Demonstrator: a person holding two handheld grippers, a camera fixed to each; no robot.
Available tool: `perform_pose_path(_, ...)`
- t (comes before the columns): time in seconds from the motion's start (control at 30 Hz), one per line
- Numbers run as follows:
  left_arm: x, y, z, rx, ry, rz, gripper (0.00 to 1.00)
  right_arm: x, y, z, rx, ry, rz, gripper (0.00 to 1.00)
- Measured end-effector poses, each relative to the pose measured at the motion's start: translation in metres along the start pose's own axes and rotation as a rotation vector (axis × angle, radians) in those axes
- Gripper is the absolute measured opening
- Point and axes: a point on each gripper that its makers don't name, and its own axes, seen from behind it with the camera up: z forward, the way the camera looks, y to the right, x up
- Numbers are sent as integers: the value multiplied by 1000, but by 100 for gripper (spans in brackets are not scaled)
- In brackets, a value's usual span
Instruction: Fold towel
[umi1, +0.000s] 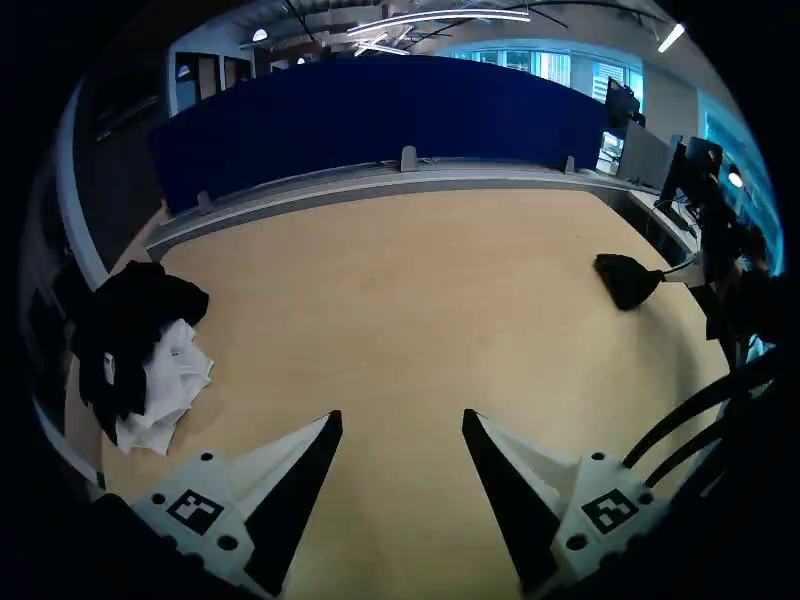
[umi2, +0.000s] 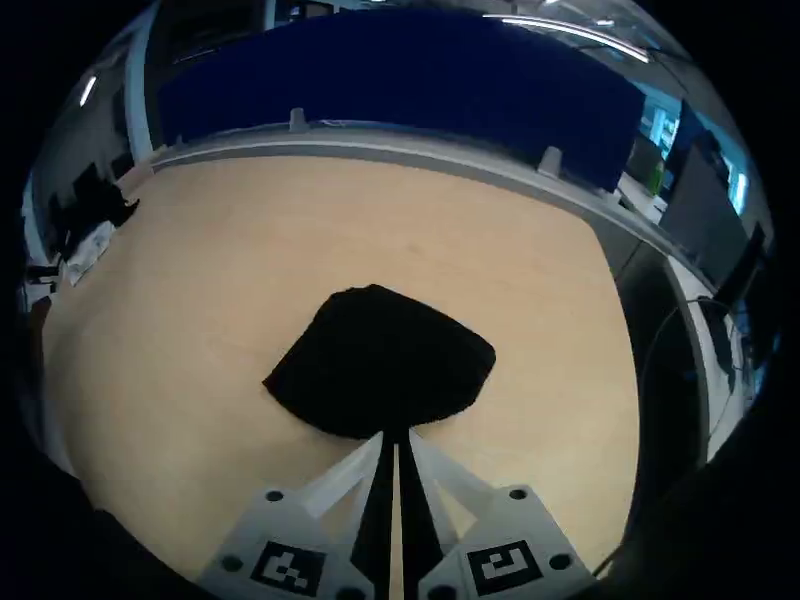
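Observation:
A black towel (umi2: 380, 370) lies in a folded bundle on the light wooden table (umi2: 220, 300). My right gripper (umi2: 396, 438) is shut on its near edge, the fingers almost together. In the left gripper view the same black towel (umi1: 626, 280) sits far right, with the right gripper (umi1: 672, 274) at its edge. My left gripper (umi1: 400, 425) hangs open over the bare table (umi1: 420, 300), nothing between its fingers.
A pile of black and white cloths (umi1: 145, 360) lies at the table's left edge, also seen far off as the pile (umi2: 90, 235). A blue partition (umi1: 380, 115) runs along the back edge. Monitors and cables (umi1: 700, 200) stand at the right.

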Motion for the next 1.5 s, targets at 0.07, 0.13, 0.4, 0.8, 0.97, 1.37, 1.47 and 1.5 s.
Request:
perform_pose_path(0.07,-1,0,0,1,-1,-1,89,-8,4,1,-16,-23,13,3)
perform_pose_path(0.13,-2,-1,0,2,-2,-2,89,-15,8,2,-33,-43,24,3)
perform_pose_path(0.4,-4,-5,1,8,-6,0,89,-36,27,12,-111,-120,50,3)
perform_pose_path(0.8,-5,-4,-1,10,-7,6,89,-50,41,20,-165,-161,115,3)
perform_pose_path(0.97,-5,-4,0,9,-7,5,89,-51,43,19,-175,-154,124,10)
perform_pose_path(1.37,-5,-4,0,6,-7,6,89,-57,52,9,-207,-148,125,80)
perform_pose_path(1.47,-4,-3,0,5,-6,6,89,-57,50,9,-200,-146,124,93)
perform_pose_path(1.5,-4,-3,0,4,-6,6,89,-57,49,8,-198,-145,124,95)
